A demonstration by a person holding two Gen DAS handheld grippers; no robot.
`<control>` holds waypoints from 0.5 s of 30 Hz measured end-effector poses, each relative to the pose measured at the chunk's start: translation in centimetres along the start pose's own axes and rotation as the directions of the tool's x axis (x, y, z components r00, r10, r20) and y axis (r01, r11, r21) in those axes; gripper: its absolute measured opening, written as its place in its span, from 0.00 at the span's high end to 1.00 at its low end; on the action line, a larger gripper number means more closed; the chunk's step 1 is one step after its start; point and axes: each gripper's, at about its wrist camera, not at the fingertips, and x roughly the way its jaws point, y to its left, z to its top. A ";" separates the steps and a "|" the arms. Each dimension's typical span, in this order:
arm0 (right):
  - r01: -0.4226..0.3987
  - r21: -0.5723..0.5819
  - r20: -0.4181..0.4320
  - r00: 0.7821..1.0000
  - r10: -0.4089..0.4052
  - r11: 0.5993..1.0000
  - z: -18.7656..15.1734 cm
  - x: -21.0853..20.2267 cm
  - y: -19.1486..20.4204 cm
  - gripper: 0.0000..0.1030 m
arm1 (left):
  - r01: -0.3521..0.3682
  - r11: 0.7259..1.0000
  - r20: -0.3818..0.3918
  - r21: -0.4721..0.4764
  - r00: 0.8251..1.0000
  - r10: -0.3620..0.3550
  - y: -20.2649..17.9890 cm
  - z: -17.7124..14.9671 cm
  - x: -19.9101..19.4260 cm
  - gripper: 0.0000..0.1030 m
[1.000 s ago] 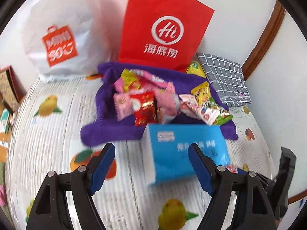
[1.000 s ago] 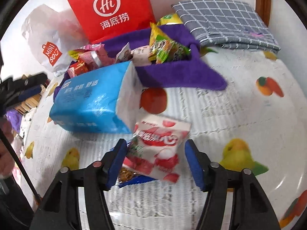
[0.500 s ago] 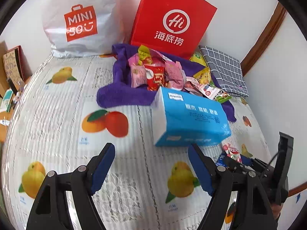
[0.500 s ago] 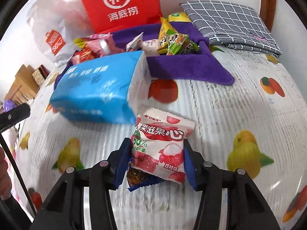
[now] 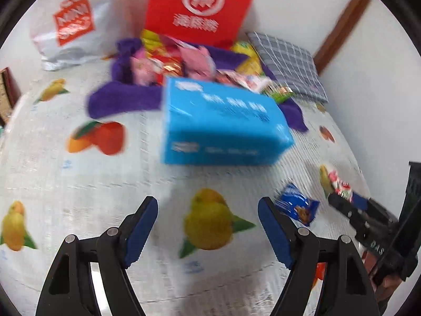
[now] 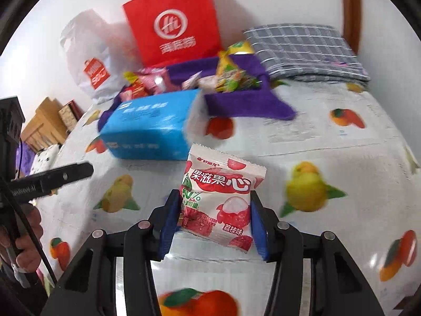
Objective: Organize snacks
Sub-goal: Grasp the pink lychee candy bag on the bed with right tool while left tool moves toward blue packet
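Your right gripper (image 6: 214, 213) clamps the lychee packet (image 6: 219, 194); left gripper (image 5: 208, 223) fingers spread, empty, beside blue packet (image 5: 296, 206).

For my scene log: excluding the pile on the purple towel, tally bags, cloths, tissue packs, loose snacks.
Bags: 2, red bag, white bag
Cloths: 2, purple towel, checked cloth
Tissue packs: 1
Loose snacks: 2, lychee packet, blue packet
Total: 7

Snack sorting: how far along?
Early. Nothing visibly sorted yet. In hand: right tool shut on the lychee snack packet, lifted. Left tool open, empty. Left: blue snack packet on the tablecloth, plus the snack pile on the purple towel.
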 end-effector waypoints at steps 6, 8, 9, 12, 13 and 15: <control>0.118 -0.005 -0.003 0.993 -0.118 0.993 -1.4 0.1 -4.4 0.52 | 0.046 0.997 -0.032 0.056 0.999 -0.044 -3.6 -0.3 2.7 0.25; 0.135 -0.007 -0.011 0.991 -0.135 0.991 -2.0 0.5 -5.6 0.52 | 0.081 0.994 -0.033 0.073 0.996 -0.079 -4.9 -0.2 3.4 0.25; 0.143 -0.013 -0.014 0.990 -0.143 0.990 -2.3 0.7 -6.1 0.52 | 0.094 0.992 -0.030 0.082 0.995 -0.092 -5.4 -0.1 3.6 0.25; 0.150 -0.019 -0.014 0.989 -0.150 0.989 -3.0 1.3 -7.0 0.51 | 0.123 0.986 -0.035 0.112 0.992 -0.120 -6.9 0.2 4.4 0.25; 0.137 -0.015 0.003 0.991 -0.137 0.990 -3.2 1.3 -7.4 0.50 | 0.136 0.982 -0.047 0.129 0.990 -0.131 -7.5 0.3 4.8 0.25; 0.129 -0.014 0.020 0.991 -0.129 0.992 -3.3 1.3 -7.5 0.50 | 0.139 0.978 -0.069 0.157 0.989 -0.130 -8.3 0.4 5.4 0.25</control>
